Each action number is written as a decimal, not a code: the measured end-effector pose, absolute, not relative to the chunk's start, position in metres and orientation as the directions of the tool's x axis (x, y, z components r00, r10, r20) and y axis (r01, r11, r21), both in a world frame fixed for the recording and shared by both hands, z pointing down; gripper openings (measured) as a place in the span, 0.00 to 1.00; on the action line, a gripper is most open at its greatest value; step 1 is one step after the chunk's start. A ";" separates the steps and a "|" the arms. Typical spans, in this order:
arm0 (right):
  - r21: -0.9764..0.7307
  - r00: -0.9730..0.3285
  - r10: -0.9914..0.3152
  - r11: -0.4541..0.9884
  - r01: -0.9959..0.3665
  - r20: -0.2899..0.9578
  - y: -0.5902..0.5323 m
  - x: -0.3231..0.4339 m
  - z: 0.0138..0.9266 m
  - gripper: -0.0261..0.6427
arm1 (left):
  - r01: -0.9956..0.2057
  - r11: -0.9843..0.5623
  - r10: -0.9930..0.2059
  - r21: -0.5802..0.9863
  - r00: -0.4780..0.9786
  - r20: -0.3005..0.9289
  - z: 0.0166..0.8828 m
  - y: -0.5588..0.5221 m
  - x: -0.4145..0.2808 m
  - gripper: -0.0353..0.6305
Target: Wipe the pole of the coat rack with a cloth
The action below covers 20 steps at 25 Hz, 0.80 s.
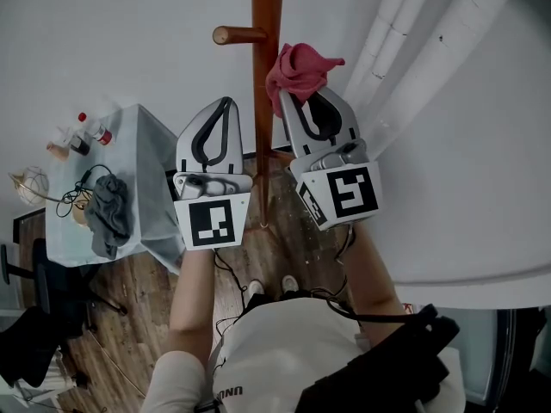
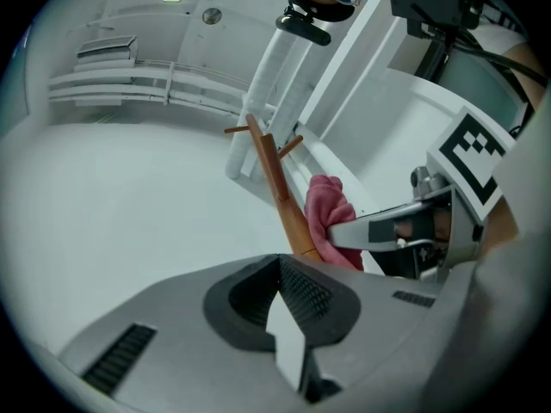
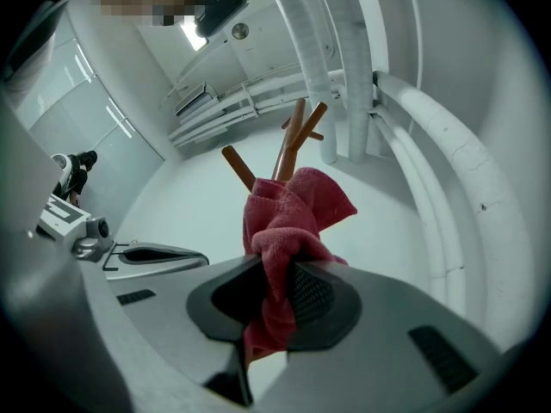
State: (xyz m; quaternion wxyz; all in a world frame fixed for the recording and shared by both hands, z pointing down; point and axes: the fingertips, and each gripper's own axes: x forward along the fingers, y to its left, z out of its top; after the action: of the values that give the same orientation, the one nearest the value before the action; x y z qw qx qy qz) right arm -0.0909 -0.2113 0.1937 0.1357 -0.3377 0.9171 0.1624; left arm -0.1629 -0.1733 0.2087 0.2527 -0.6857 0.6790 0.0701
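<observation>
The wooden coat rack pole rises at the top centre, with a peg sticking out to its left. My right gripper is shut on a bunched pink cloth, which lies against the pole's right side. In the right gripper view the cloth bulges out of the jaws and hides the lower pole. My left gripper is shut on nothing, just left of the pole. From the left gripper view the pole and the cloth stand beyond the closed jaws.
A pale table at the left carries a grey garment, cables and small bottles. White pipes run along the wall to the right of the pole. A dark chair stands at the lower left on the wood floor.
</observation>
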 end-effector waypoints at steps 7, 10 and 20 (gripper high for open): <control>0.198 -0.742 -0.589 0.724 -0.661 -0.321 -0.212 -0.094 0.212 0.15 | -0.968 0.047 -0.908 -0.245 0.061 -0.414 0.218 -0.177 -0.165 0.07; 0.201 -0.744 -0.596 0.723 -0.661 -0.303 -0.212 -0.094 0.221 0.15 | -0.969 0.041 -0.912 -0.245 0.063 -0.406 0.222 -0.178 -0.166 0.07; 0.173 -0.742 -0.619 0.726 -0.666 -0.256 -0.210 -0.095 0.248 0.15 | -0.971 0.026 -0.922 -0.238 0.069 -0.380 0.234 -0.180 -0.167 0.07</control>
State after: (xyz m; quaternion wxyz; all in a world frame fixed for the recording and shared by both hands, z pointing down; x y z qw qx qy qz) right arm -0.0951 -0.2099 0.2480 0.0904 -0.3474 0.9246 0.1274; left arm -0.1667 -0.1800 0.2343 0.2238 -0.6959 0.6802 0.0543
